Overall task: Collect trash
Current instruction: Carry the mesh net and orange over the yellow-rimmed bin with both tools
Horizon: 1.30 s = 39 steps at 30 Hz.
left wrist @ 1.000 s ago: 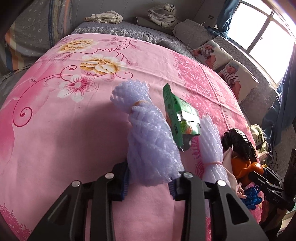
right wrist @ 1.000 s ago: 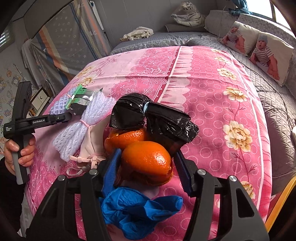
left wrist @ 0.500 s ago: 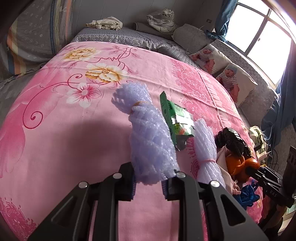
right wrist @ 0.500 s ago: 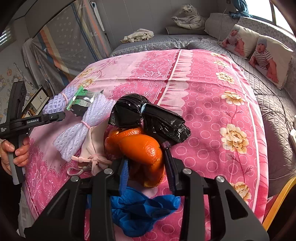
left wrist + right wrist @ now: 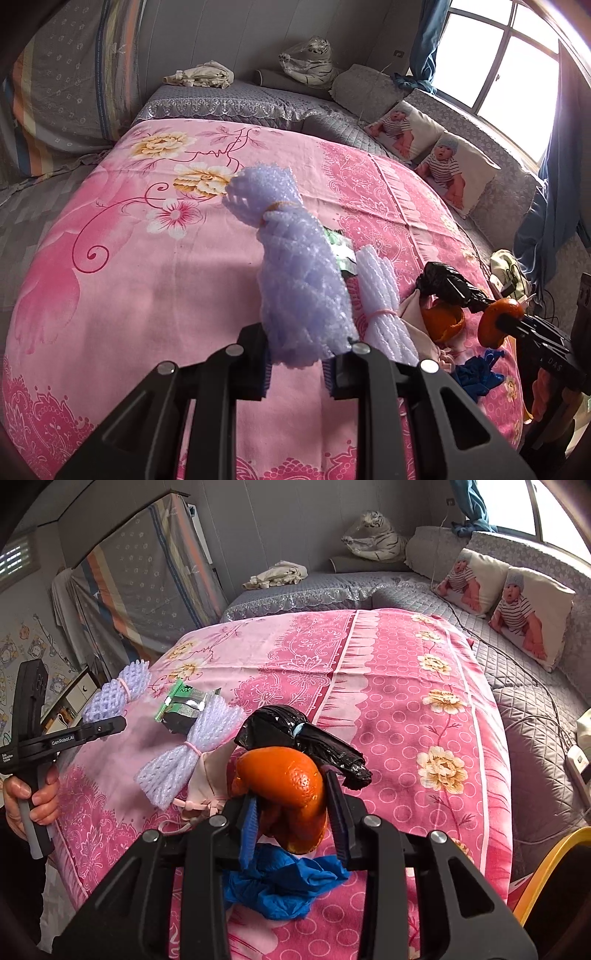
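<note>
My left gripper (image 5: 298, 363) is shut on a lavender foam net (image 5: 295, 266) and holds it lifted above the pink bedsheet (image 5: 147, 288). My right gripper (image 5: 293, 827) is shut on an orange peel (image 5: 284, 786), raised off the bed. On the sheet lie a white foam net (image 5: 192, 749), a green snack wrapper (image 5: 184, 701), a black plastic bag (image 5: 295, 734), a blue glove (image 5: 280, 882), a pink face mask (image 5: 210, 775) and another orange peel (image 5: 441, 319).
Baby-print pillows (image 5: 506, 598) and a grey quilt (image 5: 524, 686) lie to the right. A toy tiger (image 5: 310, 64) and a crumpled cloth (image 5: 201, 75) sit at the far end. A yellow rim (image 5: 546, 867) shows at the right wrist view's lower right.
Both grippers closed and rose. The left one lifted the lavender net off the sheet. The right one squeezed the orange peel and lifted it off the pile.
</note>
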{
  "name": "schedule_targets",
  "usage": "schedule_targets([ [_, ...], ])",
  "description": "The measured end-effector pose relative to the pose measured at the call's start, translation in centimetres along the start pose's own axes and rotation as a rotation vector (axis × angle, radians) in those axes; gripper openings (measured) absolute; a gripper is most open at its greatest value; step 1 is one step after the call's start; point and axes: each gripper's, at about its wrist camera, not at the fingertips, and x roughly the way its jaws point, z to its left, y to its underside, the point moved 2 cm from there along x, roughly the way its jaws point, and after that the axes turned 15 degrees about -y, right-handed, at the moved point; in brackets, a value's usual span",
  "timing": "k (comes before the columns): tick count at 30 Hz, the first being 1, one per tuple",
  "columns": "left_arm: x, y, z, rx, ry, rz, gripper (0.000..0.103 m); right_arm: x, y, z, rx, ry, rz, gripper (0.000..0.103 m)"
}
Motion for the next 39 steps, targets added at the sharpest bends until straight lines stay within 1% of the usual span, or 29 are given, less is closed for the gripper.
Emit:
schedule_targets([
  [8,-2.9,0.5,-1.4,0.033,0.021,-0.055,0.020,-2.9,-0.2,0.3,0.009,-0.010,-0.059,0.032],
  [14,-4.5,0.8,-2.5,0.053,0.042,-0.079,0.020,-4.8,-0.3,0.3,0.020,-0.026,-0.091,0.032],
  [27,-6.6,0.7,-4.4,0.095,0.065,-0.113,0.020,-8.2,0.0,-0.6,0.034,-0.008,-0.148,0.032],
  [39,-8.0,0.8,-6.3,0.138,0.098,-0.137,0.020,-10.9,-0.6,-0.3,0.021,0.012,-0.203,0.032],
])
